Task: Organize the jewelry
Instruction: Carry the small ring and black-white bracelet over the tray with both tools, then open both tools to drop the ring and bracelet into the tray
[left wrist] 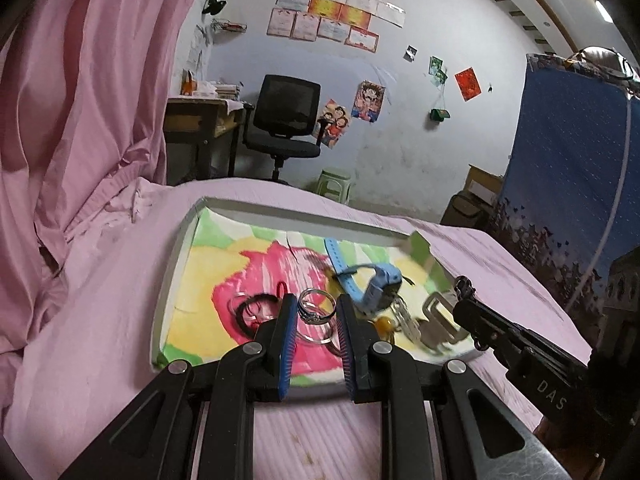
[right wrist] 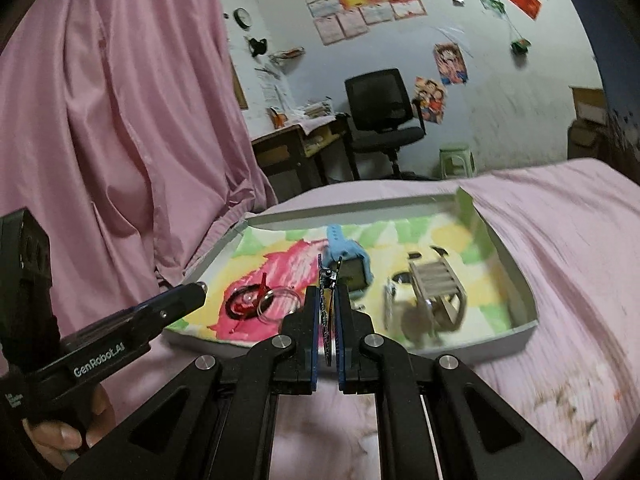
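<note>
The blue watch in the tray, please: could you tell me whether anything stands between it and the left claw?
Yes. The left claw is already shut on a silver ring, which fills the gap between its fingers just short of the blue watch. It would probably have to set the ring down first.

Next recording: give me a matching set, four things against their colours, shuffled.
Things:
1. watch
2. hair tie
3. stool
4. curtain

Colours:
A. green
B. pink
C. blue
D. black

Pairs: 1-C, 2-D, 3-A, 4-B
</note>
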Demonstrator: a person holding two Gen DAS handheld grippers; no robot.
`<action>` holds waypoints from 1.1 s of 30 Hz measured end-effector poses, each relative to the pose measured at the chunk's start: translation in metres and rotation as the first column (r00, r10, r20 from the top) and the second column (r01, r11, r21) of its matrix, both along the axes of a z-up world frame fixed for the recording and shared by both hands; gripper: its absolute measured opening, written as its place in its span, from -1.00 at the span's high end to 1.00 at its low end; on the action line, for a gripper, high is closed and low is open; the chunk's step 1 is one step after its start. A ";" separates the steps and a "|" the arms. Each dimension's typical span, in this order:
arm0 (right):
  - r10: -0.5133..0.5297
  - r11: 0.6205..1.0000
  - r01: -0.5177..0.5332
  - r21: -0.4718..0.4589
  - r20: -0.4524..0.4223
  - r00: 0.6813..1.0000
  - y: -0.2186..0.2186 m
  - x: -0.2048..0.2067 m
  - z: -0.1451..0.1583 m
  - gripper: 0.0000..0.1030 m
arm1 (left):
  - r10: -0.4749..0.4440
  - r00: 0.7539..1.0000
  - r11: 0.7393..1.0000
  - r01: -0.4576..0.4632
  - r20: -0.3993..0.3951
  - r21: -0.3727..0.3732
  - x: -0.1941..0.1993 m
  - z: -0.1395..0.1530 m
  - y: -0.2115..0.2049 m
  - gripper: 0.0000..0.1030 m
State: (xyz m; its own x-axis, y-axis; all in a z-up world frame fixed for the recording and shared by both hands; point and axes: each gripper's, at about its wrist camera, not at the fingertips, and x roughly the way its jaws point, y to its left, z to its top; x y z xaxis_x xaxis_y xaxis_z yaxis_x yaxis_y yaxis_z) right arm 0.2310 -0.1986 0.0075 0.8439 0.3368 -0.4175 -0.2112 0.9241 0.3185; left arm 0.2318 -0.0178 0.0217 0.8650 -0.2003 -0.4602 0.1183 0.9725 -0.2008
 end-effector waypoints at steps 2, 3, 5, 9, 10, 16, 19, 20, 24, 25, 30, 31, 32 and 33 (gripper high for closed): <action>0.001 1.000 -0.001 -0.004 0.014 1.000 0.001 -0.001 0.003 0.87 | 0.010 1.000 1.000 -0.010 0.014 0.009 0.002 0.002 0.001 0.63; -0.002 1.000 0.002 -0.008 0.022 1.000 0.000 0.001 0.005 0.87 | 0.013 1.000 1.000 -0.013 0.019 0.012 0.003 0.003 0.001 0.63; -0.006 1.000 0.007 -0.017 0.035 0.999 0.003 0.003 0.006 0.87 | 0.022 0.999 0.999 -0.023 0.029 0.024 0.007 0.004 0.001 0.63; -0.011 0.999 0.013 -0.039 0.056 0.998 0.007 0.010 0.009 0.87 | 0.031 0.999 0.999 -0.032 0.007 0.039 0.016 0.002 0.001 0.63; -0.012 0.999 0.014 -0.043 0.053 0.999 0.010 0.012 0.008 0.87 | 0.034 0.999 0.998 -0.034 -0.006 0.044 0.020 0.001 0.001 0.63; -0.002 0.998 0.001 -0.066 -0.018 1.000 0.017 0.029 0.001 0.87 | 0.018 0.990 0.999 -0.013 -0.142 0.039 0.041 -0.013 0.003 0.63; 0.002 0.997 -0.006 -0.073 -0.054 0.999 0.018 0.033 -0.005 0.87 | 0.014 0.980 1.000 -0.009 -0.199 0.028 0.048 -0.019 0.007 0.63; 0.002 0.997 -0.007 -0.073 -0.065 0.998 0.017 0.033 -0.006 0.87 | 0.014 0.976 1.000 -0.008 -0.215 0.027 0.050 -0.022 0.008 0.63; -0.002 0.998 -0.004 -0.061 -0.112 0.994 0.016 0.037 -0.011 0.87 | 0.001 0.968 1.000 0.004 -0.251 0.020 0.051 -0.026 0.008 0.62; 0.000 0.998 -0.008 -0.061 -0.122 0.992 0.016 0.038 -0.012 0.87 | -0.002 0.967 1.000 0.006 -0.253 0.018 0.051 -0.027 0.008 0.62; 0.000 0.999 -0.010 -0.054 -0.172 0.985 0.015 0.042 -0.018 0.86 | -0.011 0.965 1.000 0.016 -0.260 0.020 0.048 -0.026 0.007 0.62; 0.001 0.999 -0.010 -0.053 -0.176 0.984 0.015 0.043 -0.019 0.86 | -0.013 0.966 1.000 0.019 -0.259 0.020 0.047 -0.026 0.006 0.62; 0.002 0.999 -0.012 -0.053 -0.183 0.983 0.015 0.044 -0.020 0.86 | -0.015 0.966 1.000 0.021 -0.258 0.019 0.047 -0.026 0.006 0.60; 0.004 0.999 -0.014 -0.053 -0.189 0.982 0.015 0.044 -0.021 0.86 | -0.019 0.967 1.000 0.024 -0.256 0.018 0.046 -0.025 0.006 0.56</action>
